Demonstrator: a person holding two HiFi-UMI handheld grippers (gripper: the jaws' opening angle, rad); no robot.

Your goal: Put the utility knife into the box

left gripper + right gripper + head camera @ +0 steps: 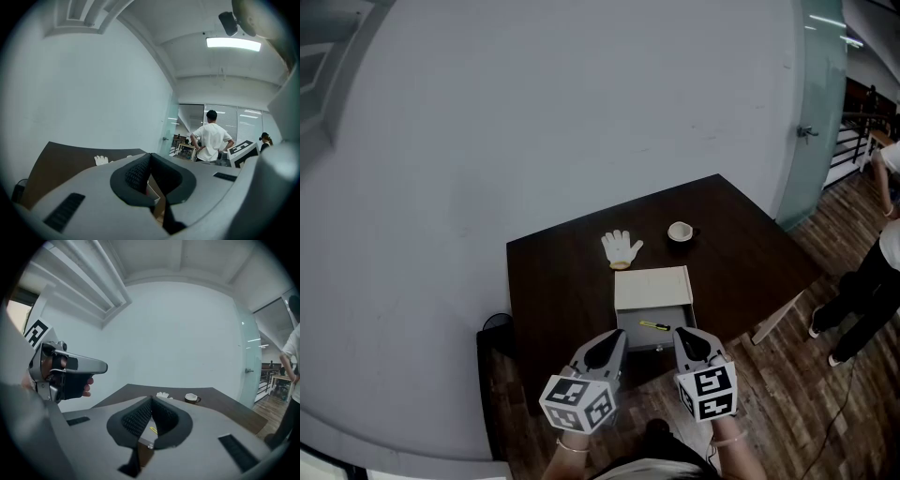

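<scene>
Utility knife point(654, 325) is seen already lying inside the open box point(652, 287), just ahead of and between both claws, slightly nearer the right gripper point(684, 339). Its long axis is set crosswise to the jaws, a little slanted. It is slim and yellow with a dark end. Right jaws are closed tip to tip, nothing held. The left gripper point(614, 339) is likewise pinched together and empty.

A white glove point(622, 248) lies flat on the dark table point(553, 281), with a white cup point(681, 232) near it at 2 o'clock. At the table's 4 o'clock a person point(862, 281) stands on the wooden floor point(806, 403). A glass door point(814, 112) stands at 1 o'clock.
</scene>
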